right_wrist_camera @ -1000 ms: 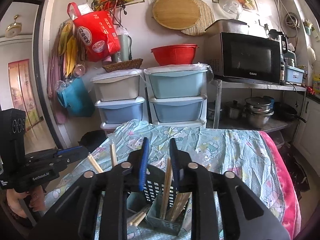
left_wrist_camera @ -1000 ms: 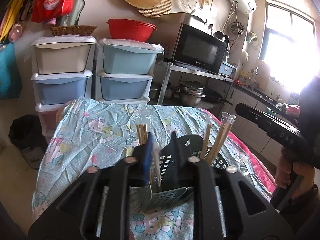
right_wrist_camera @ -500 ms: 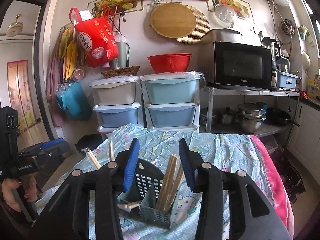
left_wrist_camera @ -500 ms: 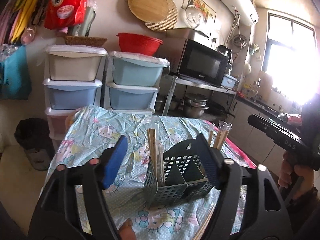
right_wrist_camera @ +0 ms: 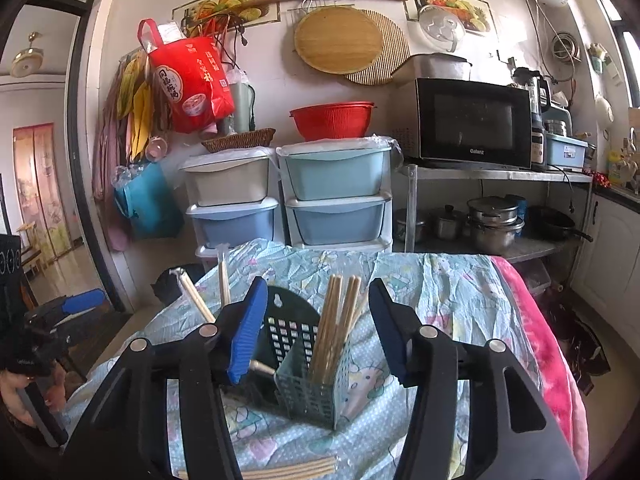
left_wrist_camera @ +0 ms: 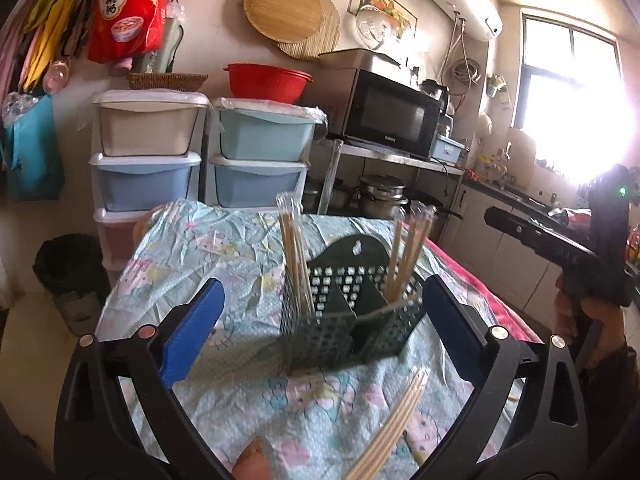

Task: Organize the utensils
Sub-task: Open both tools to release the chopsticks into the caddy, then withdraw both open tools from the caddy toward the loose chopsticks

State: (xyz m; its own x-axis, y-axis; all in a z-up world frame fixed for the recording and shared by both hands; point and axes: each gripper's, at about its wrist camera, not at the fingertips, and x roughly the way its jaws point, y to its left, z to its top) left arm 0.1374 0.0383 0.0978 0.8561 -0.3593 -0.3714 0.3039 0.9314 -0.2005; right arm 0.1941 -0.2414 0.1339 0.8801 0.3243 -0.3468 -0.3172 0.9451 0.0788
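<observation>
Your table (left_wrist_camera: 224, 248), under its patterned cloth, carries the perforated utensil basket (left_wrist_camera: 348, 316) mid-surface, wrapped chopsticks (left_wrist_camera: 294, 256) upright in its compartments. More chopsticks (left_wrist_camera: 390, 430) lie loose by the near edge. Your left gripper (left_wrist_camera: 320, 336) gapes wide, empty; your right gripper (right_wrist_camera: 318, 336) likewise.

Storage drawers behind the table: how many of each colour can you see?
Cream drawer: 1
Lavender-blue drawer: 1
Pink drawer: 1
Pale teal drawers: 2
Total: 5 in view
</observation>
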